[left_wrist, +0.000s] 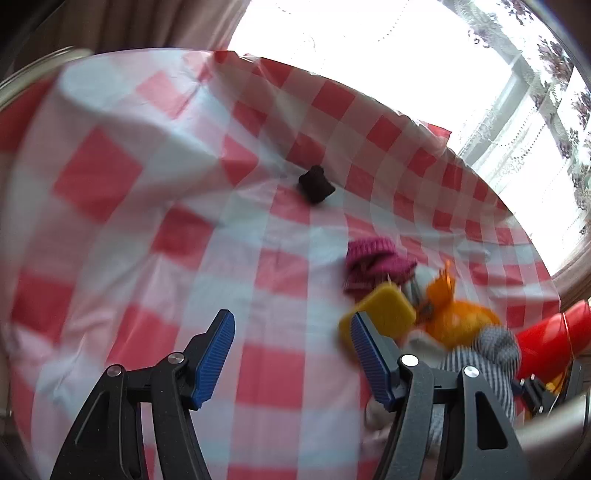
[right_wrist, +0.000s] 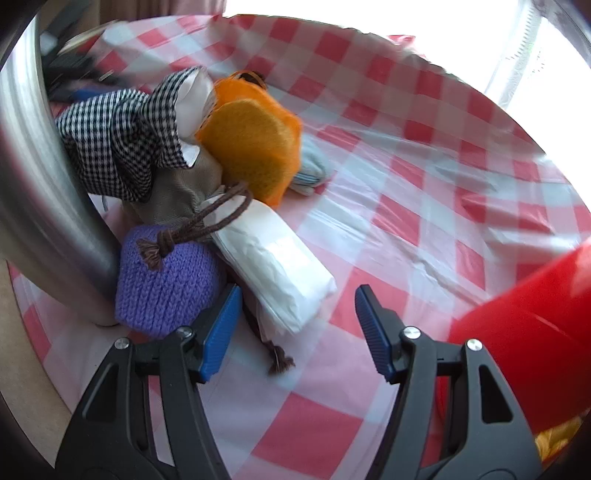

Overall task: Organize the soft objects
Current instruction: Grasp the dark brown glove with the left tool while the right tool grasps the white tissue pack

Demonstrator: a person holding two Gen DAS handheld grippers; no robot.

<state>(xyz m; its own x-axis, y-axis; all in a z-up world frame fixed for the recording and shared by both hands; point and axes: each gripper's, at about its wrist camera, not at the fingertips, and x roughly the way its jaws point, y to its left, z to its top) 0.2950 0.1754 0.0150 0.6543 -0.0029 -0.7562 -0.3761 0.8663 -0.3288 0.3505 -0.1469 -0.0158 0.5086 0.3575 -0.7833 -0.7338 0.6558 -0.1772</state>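
Both grippers, left (left_wrist: 291, 354) and right (right_wrist: 295, 325), gape empty.

A home, by the look of it: a red-and-white checked plastic cloth (left_wrist: 258, 229) covers the counter, a bright window (left_wrist: 388, 55) behind it is hung with flowered lace curtains (left_wrist: 554, 74), and a heavier drape (left_wrist: 147, 22) hangs at the left.

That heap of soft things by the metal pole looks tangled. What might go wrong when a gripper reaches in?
The brown cord lies over the purple knit piece, so lifting one may drag the other. The plastic checked cloth is wrinkled, so an open right gripper could snag it.
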